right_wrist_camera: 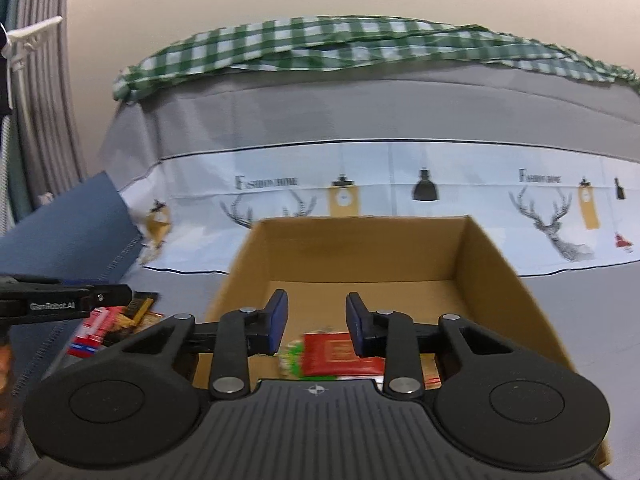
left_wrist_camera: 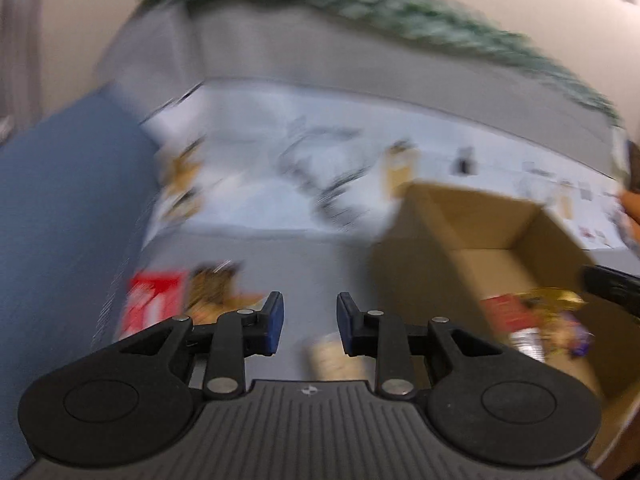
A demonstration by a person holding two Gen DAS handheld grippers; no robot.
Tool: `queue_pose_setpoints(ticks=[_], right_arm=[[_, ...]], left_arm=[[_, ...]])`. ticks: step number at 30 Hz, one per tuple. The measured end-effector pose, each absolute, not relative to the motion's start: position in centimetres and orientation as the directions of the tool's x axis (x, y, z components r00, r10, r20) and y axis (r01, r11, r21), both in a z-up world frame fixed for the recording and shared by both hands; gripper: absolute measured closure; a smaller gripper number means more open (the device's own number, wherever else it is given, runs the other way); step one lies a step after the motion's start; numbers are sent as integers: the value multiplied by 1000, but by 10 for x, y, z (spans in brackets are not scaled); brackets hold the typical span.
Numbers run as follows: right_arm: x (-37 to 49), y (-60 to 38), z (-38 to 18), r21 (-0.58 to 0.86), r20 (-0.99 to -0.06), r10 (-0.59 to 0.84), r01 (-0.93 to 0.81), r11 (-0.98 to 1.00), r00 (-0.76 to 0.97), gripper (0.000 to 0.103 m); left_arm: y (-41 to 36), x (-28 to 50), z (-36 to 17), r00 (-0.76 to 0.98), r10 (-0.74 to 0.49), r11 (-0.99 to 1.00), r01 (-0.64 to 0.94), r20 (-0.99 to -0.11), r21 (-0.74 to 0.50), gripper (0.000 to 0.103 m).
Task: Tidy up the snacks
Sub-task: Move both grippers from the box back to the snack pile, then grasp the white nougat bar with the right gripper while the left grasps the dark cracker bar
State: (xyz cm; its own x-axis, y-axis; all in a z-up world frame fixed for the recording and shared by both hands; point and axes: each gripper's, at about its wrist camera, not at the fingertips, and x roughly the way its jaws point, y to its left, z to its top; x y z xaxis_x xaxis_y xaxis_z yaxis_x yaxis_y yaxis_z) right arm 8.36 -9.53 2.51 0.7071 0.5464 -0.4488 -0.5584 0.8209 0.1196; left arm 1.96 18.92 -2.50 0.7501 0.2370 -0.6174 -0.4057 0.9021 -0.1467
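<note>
Our right gripper (right_wrist_camera: 316, 322) hangs released above the box's (right_wrist_camera: 500, 264) near rim, over a red packet (right_wrist_camera: 334, 354) lying crosswise; our left gripper (left_wrist_camera: 310, 322) hangs released beside loose snacks (left_wrist_camera: 176, 300).

We hold our left gripper (left_wrist_camera: 310, 322) and right gripper (right_wrist_camera: 316, 324) level, fingers (right_wrist_camera: 278, 322) parted, gripping nothing.

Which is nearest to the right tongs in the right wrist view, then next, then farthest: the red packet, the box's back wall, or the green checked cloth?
1. Red packet, in the cardboard box, just below the right tongs.
2. Back wall of the box, straight ahead.
3. Green checked cloth, on top of the grey covered furniture behind.
</note>
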Motion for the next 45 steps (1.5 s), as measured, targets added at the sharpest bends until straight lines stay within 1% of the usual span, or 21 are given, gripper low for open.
queue_pose_setpoints(ticks=[2, 5, 12, 16, 17, 18, 20, 22, 23, 24, 26, 28, 29, 30, 37, 38, 40, 41, 43, 44, 45], right_arm=[[77, -84, 25, 142, -441, 584, -590, 795, 681, 70], [66, -60, 23, 151, -433, 645, -655, 741, 630, 70], [34, 7, -1, 122, -456, 728, -775, 620, 511, 69], [18, 41, -20, 78, -487, 731, -809, 582, 479, 68], [15, 47, -25, 76, -486, 736, -816, 573, 472, 65], [15, 54, -30, 63, -503, 727, -820, 569, 467, 61], [15, 68, -38, 26, -537, 692, -810, 585, 483, 60], [16, 73, -46, 11, -544, 672, -796, 605, 502, 51], [18, 77, -55, -8, -570, 645, -789, 615, 509, 45], [21, 81, -62, -27, -602, 613, -781, 624, 511, 45], [26, 83, -69, -24, -633, 584, -767, 641, 508, 45], [29, 84, -72, -29, -641, 570, -758, 651, 514, 40], [31, 86, -74, -38, -647, 558, -753, 657, 519, 36], [34, 87, -76, -37, -653, 551, -749, 662, 519, 35], [50, 93, -90, 25, -718, 520, -730, 683, 462, 35], [50, 93, -92, 37, -727, 519, -730, 682, 449, 36], [51, 94, -96, 45, -741, 514, -732, 680, 432, 44], [51, 95, -97, 44, -745, 512, -734, 677, 428, 51], [51, 94, -99, 56, -746, 518, -735, 676, 419, 59], [51, 93, -99, 63, -744, 525, -738, 672, 414, 64], [50, 94, -99, 65, -741, 531, -743, 666, 411, 65]], left_arm=[[211, 14, -27, 732, 255, 861, -469, -632, -195, 71], [230, 8, -31, 710, 275, 820, -525, -649, -227, 71], [234, 22, -36, 688, 287, 834, -522, -667, -180, 68], [238, 29, -47, 670, 289, 835, -526, -684, -162, 68], [239, 30, -49, 665, 291, 835, -528, -688, -157, 68], [241, 32, -52, 661, 293, 835, -529, -691, -152, 65], [245, 36, -57, 652, 296, 835, -532, -698, -143, 61], [250, 42, -63, 639, 298, 836, -534, -709, -130, 58], [253, 45, -66, 636, 300, 836, -535, -711, -126, 53], [256, 48, -68, 633, 304, 835, -537, -712, -121, 48], [263, 56, -73, 631, 309, 829, -546, -712, -124, 42], [269, 63, -78, 625, 315, 817, -561, -714, -130, 39], [272, 67, -81, 621, 317, 813, -567, -717, -132, 37], [274, 70, -84, 617, 315, 811, -570, -721, -134, 36], [275, 97, -105, 573, 318, 826, -559, -755, -76, 33], [275, 99, -109, 567, 316, 830, -554, -760, -68, 30], [273, 102, -111, 573, 318, 844, -534, -755, -50, 29], [272, 102, -111, 572, 319, 845, -532, -756, -47, 29], [271, 100, -111, 573, 311, 848, -528, -758, -51, 34], [270, 99, -110, 577, 307, 850, -524, -757, -56, 42], [270, 97, -109, 582, 303, 852, -520, -755, -59, 50]])
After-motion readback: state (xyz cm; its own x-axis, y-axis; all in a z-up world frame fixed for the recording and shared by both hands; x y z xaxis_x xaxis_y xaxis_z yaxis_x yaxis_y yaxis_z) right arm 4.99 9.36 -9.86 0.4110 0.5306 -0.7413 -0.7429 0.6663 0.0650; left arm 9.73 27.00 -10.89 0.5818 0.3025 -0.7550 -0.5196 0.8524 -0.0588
